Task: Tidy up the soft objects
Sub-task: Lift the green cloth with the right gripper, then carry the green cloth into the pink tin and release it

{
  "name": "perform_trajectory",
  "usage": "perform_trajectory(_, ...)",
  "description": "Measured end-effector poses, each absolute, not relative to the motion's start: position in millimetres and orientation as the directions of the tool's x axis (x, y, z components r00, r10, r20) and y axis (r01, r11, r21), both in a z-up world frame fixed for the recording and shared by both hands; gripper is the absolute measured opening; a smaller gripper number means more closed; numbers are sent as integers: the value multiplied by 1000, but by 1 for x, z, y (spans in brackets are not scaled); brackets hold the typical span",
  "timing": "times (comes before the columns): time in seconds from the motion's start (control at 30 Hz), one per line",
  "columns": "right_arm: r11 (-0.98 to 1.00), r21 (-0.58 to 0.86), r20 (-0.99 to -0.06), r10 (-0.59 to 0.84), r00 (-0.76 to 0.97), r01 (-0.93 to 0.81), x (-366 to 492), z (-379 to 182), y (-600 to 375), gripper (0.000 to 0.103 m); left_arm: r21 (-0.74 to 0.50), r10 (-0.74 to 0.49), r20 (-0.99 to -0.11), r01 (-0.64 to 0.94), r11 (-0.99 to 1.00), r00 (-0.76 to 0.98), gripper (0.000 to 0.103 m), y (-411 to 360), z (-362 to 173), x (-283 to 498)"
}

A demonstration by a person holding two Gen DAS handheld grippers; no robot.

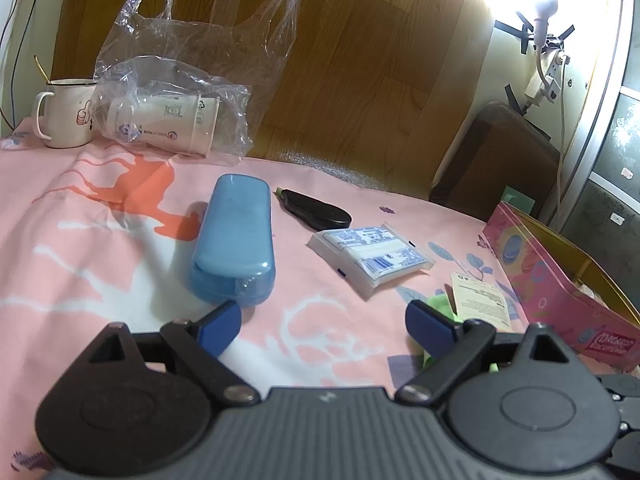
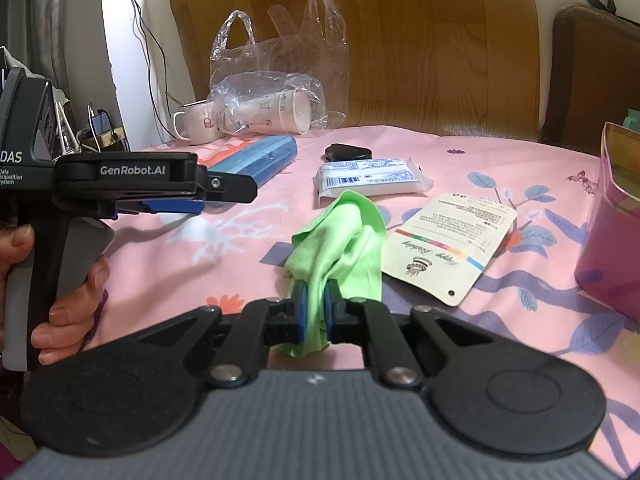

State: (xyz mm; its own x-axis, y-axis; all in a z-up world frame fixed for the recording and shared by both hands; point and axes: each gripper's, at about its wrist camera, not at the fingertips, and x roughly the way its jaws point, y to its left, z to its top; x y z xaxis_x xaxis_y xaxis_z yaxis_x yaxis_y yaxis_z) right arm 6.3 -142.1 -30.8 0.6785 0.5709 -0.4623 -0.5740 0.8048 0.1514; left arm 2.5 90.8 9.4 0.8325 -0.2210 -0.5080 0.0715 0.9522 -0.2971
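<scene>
My right gripper (image 2: 315, 304) is shut on a crumpled green cloth (image 2: 340, 236), which bunches up in front of the blue pads on the pink bedsheet. A corner of that green cloth (image 1: 440, 302) shows beside the right fingertip in the left wrist view. My left gripper (image 1: 324, 322) stands open just above the sheet with nothing between its fingers; it appears from the side in the right wrist view, left gripper (image 2: 192, 196), held by a hand (image 2: 68, 304). A blue glasses case (image 1: 234, 240) lies just ahead of its left finger. A white tissue pack (image 1: 370, 258) lies farther right.
A black oval pouch (image 1: 316, 210), a paper tag (image 2: 444, 240) and a pink box (image 1: 560, 280) lie on the sheet. At the back stand a mug (image 1: 66, 118) and a clear plastic bag (image 1: 192, 80) holding paper cups. A wooden headboard (image 1: 360, 60) rises behind.
</scene>
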Motion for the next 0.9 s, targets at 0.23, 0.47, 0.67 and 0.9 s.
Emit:
perform_trajectory(0.23, 812, 146, -469, 559, 683, -565, -1, -30, -141, 12, -335, -273, -543, 93, 938, 794, 89, 93, 7, 9)
perform_trajectory(0.47, 802, 163, -429, 582, 691, -575, -18, -30, -146, 9, -471, -479, -560, 216, 855, 676, 85, 71, 21, 0)
perform_trajectory(0.67, 819, 121, -362, 563, 743, -561, -33, -25, -155, 9, -521, -583, -599, 285, 804, 549, 34, 29, 18, 13)
perform_trajectory(0.9, 906, 100, -201, 423, 884, -411, -37, 3, -208, 9, -508, -651, -542, 409, 758, 532, 34, -20, 52, 26)
